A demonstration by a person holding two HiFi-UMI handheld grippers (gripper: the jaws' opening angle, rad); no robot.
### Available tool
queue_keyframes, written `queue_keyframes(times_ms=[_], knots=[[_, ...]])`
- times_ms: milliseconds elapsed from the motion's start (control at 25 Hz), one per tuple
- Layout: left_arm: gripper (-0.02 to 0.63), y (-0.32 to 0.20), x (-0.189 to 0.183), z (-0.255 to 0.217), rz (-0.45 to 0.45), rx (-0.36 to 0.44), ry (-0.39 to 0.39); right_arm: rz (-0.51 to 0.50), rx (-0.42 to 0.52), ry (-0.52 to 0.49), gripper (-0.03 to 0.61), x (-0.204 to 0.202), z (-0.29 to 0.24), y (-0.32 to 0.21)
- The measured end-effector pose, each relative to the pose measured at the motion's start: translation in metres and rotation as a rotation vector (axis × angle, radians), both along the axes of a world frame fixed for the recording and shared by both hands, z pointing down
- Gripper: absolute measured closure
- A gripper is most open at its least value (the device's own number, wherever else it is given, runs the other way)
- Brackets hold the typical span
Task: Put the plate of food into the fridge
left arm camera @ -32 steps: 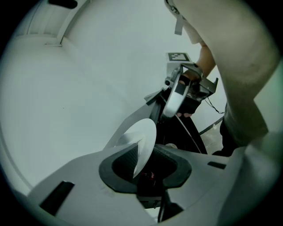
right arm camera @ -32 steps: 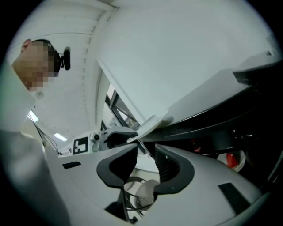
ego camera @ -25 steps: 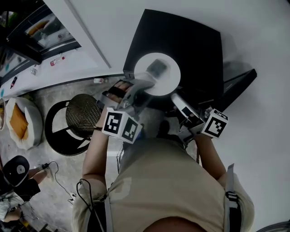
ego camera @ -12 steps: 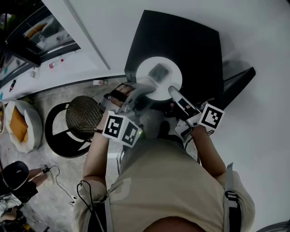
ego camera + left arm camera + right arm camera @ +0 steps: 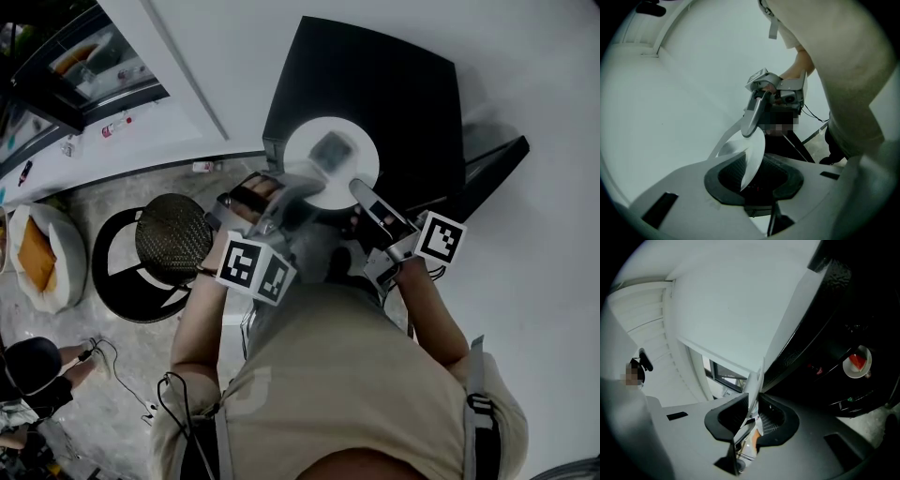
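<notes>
Though plate (image 5: pixel 305 141) clear, food (image 5: pixel 329 147) perhaps wrapped.

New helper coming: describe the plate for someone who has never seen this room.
Find the large black box-shaped cabinet ahead of the person. At its near edge is the round white plate. It is the only white disc, with a grey square of food on it.

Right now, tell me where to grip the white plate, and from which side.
Grip the plate by its thin rim, edge-on from the near side, jaws above and below: it sits level with food in the middle. The left gripper holds it so; the right gripper has just been closing on the rim.
</notes>
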State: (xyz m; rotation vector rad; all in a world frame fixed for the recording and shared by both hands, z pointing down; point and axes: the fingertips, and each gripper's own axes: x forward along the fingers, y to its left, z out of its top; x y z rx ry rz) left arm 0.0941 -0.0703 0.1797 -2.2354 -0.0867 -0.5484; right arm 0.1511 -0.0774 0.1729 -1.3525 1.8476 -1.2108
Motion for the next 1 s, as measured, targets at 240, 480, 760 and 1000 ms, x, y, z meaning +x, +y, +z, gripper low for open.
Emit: queue_keyframes(times_ms=[240,480,760,1000], knots=[[0.520,0.014,-0.008,-0.001,0.010,0.005,-0.008,0.017,-0.006,-0.063,0.515,-0.008,-0.001,0.014],[0.517,0.032,-0.029,0.014,0.031,0.029,-0.015,0.052,-0.024,-0.132,0.527,-0.027,0.018,0.033],[0.515,0.051,-0.045,0.022,0.058,0.019,-0.003,0.113,-0.042,-0.198,0.537,-0.041,0.027,0.054],[0.514,0.052,-0.044,0.025,0.088,-0.013,0.008,0.158,-0.062,-0.235,0.538,-0.040,0.031,0.057]])
